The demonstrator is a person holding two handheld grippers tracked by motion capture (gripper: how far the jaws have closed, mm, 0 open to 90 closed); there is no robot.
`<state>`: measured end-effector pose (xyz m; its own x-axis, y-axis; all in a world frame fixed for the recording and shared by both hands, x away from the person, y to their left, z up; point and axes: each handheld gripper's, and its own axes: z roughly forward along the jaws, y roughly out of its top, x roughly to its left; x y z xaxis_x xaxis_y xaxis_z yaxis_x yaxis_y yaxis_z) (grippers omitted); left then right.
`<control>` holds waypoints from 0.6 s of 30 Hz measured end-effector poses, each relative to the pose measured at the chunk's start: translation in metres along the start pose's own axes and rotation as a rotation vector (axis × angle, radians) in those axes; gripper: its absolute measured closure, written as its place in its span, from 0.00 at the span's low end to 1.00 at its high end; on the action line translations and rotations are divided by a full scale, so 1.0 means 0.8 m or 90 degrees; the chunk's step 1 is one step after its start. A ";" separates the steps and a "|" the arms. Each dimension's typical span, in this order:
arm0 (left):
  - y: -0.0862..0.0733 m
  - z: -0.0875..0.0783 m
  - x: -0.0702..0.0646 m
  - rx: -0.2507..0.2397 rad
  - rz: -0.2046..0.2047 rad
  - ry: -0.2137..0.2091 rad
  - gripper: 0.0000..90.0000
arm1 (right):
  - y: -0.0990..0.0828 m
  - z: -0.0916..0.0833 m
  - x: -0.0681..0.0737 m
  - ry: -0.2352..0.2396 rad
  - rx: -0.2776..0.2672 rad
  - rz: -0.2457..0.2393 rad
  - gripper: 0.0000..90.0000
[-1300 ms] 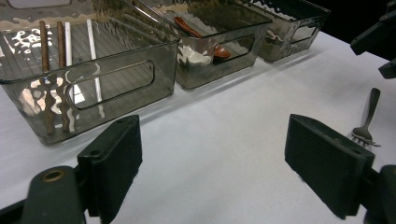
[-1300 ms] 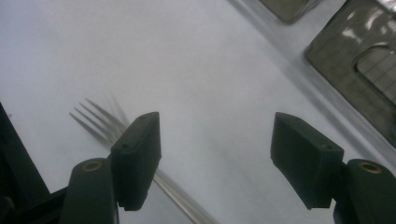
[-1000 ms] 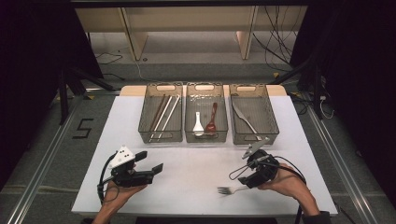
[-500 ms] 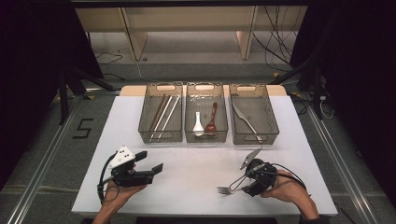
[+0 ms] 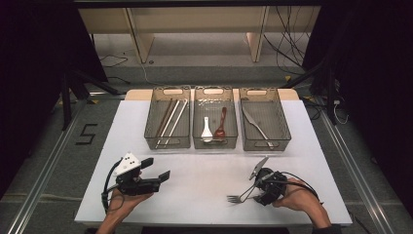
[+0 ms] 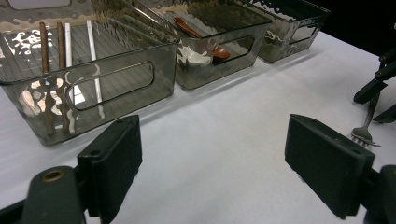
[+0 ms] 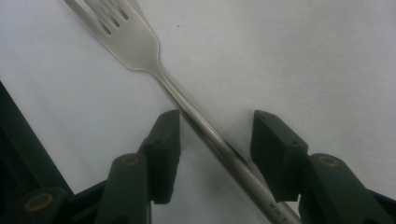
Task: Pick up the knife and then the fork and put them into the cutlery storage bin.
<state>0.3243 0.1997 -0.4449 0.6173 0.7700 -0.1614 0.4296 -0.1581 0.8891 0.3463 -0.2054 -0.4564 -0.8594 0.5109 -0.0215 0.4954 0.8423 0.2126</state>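
Since the earlier frames the right gripper point(image 5: 254, 192) has tipped down toward the white table top point(image 5: 204, 180) and its jaws have just been closing around the handle of the plain silver metal fork point(image 7: 154, 58). In the right gripper view the handle runs slantwise through the gap: it lies against the inner edge of one black pad point(image 7: 166, 144), while the other pad stands a little apart from it, so the jaws are half closed and not yet pinching. The fork lies flat on the table near its front edge, tines pointing away from the gripper, handle leading back between the jaws.

The left gripper point(image 5: 155, 171) rests near the table's front left part with its jaws spread wide and nothing between them; from its own view the fork's tines point(image 6: 365, 134) show off to one side.

Behind, three smoky transparent plastic bins stand in a row: the left bin point(image 5: 168, 144) holds brown and pale chopsticks point(image 5: 170, 119), the middle bin point(image 5: 215, 144) a white spoon point(image 5: 207, 130) and a reddish-brown spoon point(image 5: 221, 123), the right bin point(image 5: 265, 145) a silver table knife point(image 5: 255, 126).

The step in hand looks like the grasp of the fork. Next, the pads should finish closing squarely on the handle, which lies slantwise and may swivel or slip; then a lift clear of the table. Its likely place is the right bin, beside the knife, though that is a guess.
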 end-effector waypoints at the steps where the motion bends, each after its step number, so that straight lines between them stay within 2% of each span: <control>1: 0.000 0.000 0.000 0.000 0.000 0.000 0.21 | 0.001 0.000 0.001 0.003 0.002 0.006 0.62; 7: 0.000 0.000 0.000 0.003 0.003 -0.001 0.21 | 0.004 -0.001 0.004 -0.001 0.018 0.006 0.69; 18: 0.000 0.000 0.000 0.002 0.004 0.000 0.21 | 0.007 0.000 0.009 0.008 0.026 -0.012 0.83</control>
<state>0.3240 0.1997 -0.4447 0.6202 0.7689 -0.1555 0.4279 -0.1655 0.8885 0.3427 -0.1969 -0.4551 -0.8702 0.4925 -0.0135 0.4831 0.8583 0.1729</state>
